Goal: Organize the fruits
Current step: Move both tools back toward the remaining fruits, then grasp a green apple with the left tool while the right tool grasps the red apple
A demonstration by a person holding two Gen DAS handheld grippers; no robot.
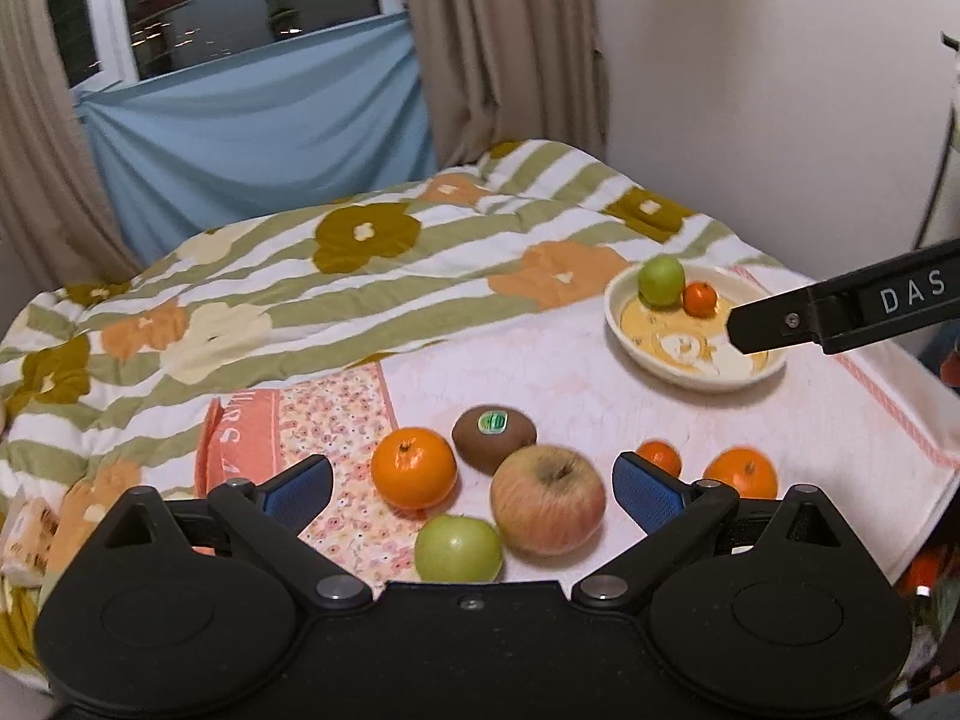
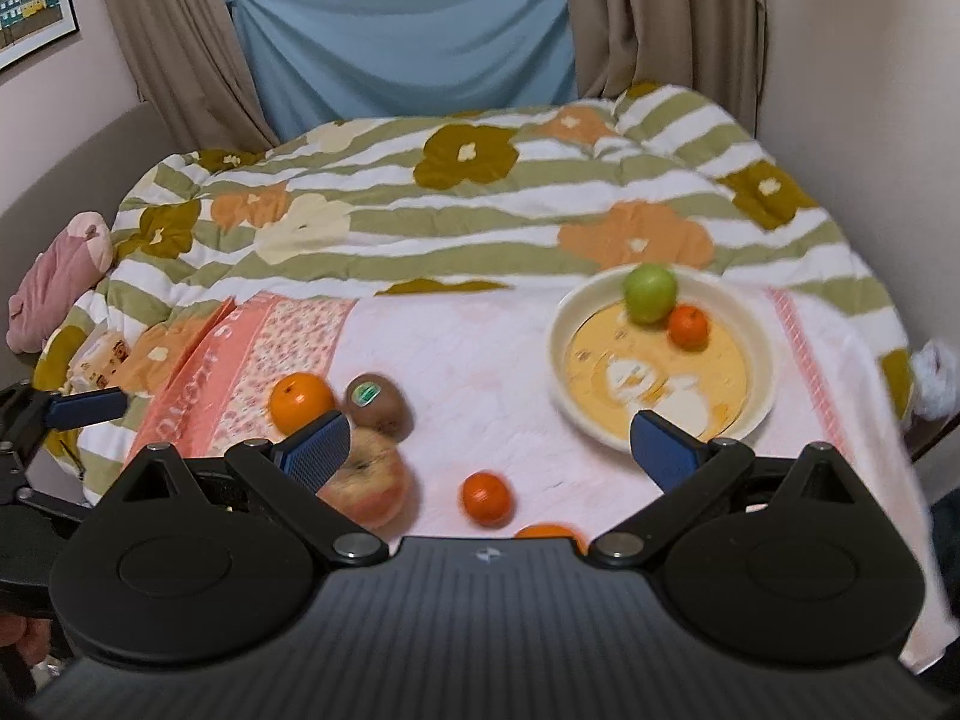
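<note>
Flowered striped quilt (image 2: 480, 204), pink towel (image 2: 480, 360), blue sheet (image 2: 408, 36) between beige curtains (image 2: 660, 18), framed picture (image 2: 30, 0).

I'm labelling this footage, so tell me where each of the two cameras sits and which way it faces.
Left wrist: on the left gripper, looking forward over the loose fruit by the kiwi; its own open blue-padded fingers show, and the right gripper's finger over the bowl.
Right wrist: on the right gripper, facing the bowl; its own open fingers show, the left gripper at the left edge.
Shared: kiwi, bowl, floral quilt.
</note>
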